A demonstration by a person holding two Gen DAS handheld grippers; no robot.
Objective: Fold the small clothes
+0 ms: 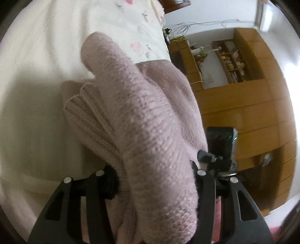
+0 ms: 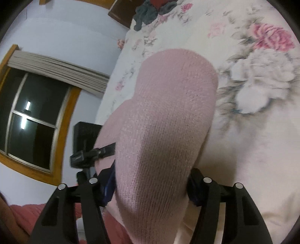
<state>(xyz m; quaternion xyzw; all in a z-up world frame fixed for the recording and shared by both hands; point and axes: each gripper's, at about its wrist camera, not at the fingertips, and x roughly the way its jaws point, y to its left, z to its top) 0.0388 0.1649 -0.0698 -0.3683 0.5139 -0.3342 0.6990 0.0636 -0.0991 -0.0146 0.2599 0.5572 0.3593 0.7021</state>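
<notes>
Two tools, left tool (image 1: pixel 153 180) and right tool (image 2: pixel 150 184), each pinched on the pink knit garment (image 1: pixel 142 116). Bulky bunched fabric; uneven fold likely if slipped over bed (image 2: pixel 243 150).

pink knit garment (image 1: pixel 142 120) bunched between left gripper (image 1: pixel 155 180) fingers (image 1: pixel 110 184), white bedding (image 1: pixel 37 75)

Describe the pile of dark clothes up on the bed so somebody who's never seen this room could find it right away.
Start from the floral bedspread that fills the right wrist view, and follow it to its far end near the dark wooden headboard. There lies the heap of dark clothes, grey with a bit of deep red. It is the only dark fabric on the bed; the pink knit garment in the right claw is pale.
</notes>
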